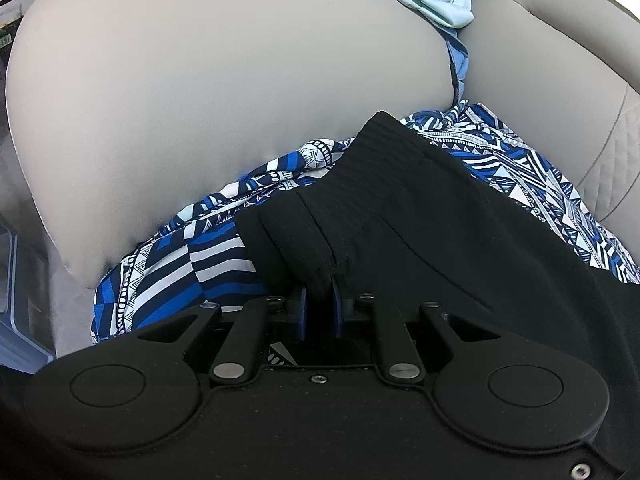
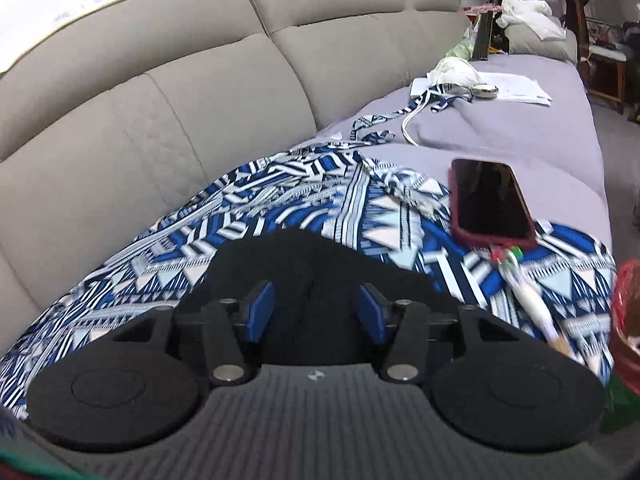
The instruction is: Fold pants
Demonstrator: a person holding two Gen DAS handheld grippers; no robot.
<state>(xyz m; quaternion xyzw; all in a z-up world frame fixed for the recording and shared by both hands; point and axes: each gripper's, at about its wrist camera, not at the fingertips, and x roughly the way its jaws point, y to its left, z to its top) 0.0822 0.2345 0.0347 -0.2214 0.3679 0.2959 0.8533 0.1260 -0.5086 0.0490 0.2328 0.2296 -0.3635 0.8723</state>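
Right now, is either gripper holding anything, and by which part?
The left gripper is shut on the black pants, pinching bunched cloth at the waistband end. The right gripper is open over black cloth and holds nothing.

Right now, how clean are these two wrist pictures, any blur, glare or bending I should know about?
Left wrist view: sharp, though the black pants pinched in the left gripper show little detail; fisheye bulges the sofa cushion. Right wrist view: motion blur smears the patterned fabric and the cable by the phone; the open right gripper looks crisper; the top left corner is washed out.
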